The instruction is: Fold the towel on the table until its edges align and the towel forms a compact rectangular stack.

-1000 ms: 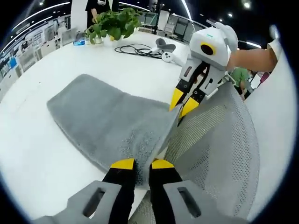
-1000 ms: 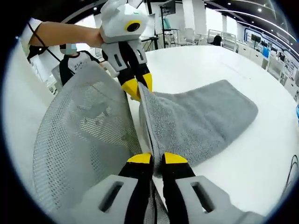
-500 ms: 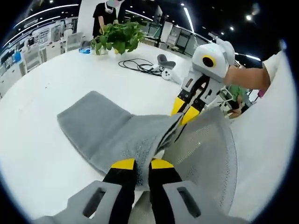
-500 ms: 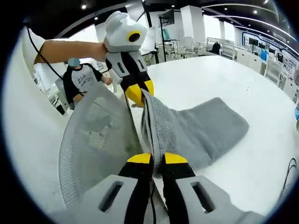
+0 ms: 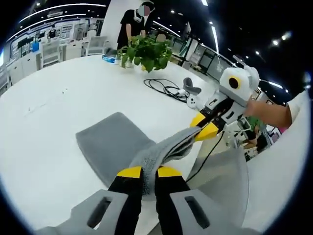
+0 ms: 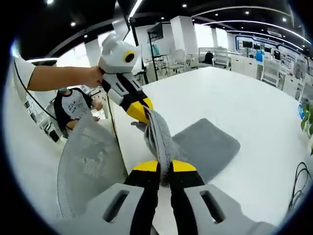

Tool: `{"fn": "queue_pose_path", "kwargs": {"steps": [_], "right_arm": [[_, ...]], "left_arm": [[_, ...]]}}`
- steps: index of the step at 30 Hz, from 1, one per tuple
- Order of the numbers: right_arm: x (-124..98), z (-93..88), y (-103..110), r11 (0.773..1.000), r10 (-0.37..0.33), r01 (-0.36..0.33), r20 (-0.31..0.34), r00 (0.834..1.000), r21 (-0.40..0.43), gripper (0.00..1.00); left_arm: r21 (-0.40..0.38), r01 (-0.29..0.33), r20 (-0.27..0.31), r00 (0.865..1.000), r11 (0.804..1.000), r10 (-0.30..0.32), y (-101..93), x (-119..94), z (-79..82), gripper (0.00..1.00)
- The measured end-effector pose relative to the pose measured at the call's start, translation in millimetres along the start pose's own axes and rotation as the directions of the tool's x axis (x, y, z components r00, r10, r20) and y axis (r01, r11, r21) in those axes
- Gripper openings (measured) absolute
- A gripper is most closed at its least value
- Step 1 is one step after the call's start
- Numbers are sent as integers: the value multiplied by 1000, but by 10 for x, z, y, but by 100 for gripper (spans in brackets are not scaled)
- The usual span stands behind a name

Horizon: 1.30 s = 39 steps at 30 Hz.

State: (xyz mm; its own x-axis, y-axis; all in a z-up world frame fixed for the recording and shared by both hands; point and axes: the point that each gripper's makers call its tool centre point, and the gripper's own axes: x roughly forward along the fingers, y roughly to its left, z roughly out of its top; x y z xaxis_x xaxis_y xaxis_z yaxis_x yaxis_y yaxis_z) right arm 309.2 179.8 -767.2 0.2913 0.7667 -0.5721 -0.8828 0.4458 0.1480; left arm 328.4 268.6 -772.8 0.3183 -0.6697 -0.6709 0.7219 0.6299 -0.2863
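Both tools pinch 1 raised edge of the grey terry towel [image 5: 117,147]: left tool [image 5: 143,172] at 1 corner, right tool [image 6: 164,166] at the other. Its far half lies on the round white table [image 5: 44,112] ahead. Risk: uneven carry forward would misalign the edges.

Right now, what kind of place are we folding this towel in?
Probably an open-plan office or lab. The towel lies on a big white table, with a mesh office chair beside it, rows of white desks and chairs behind, and a potted plant by cables.
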Motion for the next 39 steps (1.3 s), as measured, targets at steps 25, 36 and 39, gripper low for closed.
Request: {"fn": "queue_pose_path", "kwargs": {"steps": [25, 36, 39], "right_arm": [[371, 341, -771, 979, -189, 187, -9, 982, -79, 6], [129, 346, -298, 999, -31, 30, 22, 999, 37, 5], [93, 309, -200, 999, -10, 9, 18, 1000, 33, 5]], "left_arm": [[140, -139, 92, 988, 980, 127, 698, 218, 442, 9], [105, 8, 102, 995, 994, -18, 364, -86, 310, 9], [125, 18, 100, 995, 992, -31, 265, -135, 273, 9]]}}
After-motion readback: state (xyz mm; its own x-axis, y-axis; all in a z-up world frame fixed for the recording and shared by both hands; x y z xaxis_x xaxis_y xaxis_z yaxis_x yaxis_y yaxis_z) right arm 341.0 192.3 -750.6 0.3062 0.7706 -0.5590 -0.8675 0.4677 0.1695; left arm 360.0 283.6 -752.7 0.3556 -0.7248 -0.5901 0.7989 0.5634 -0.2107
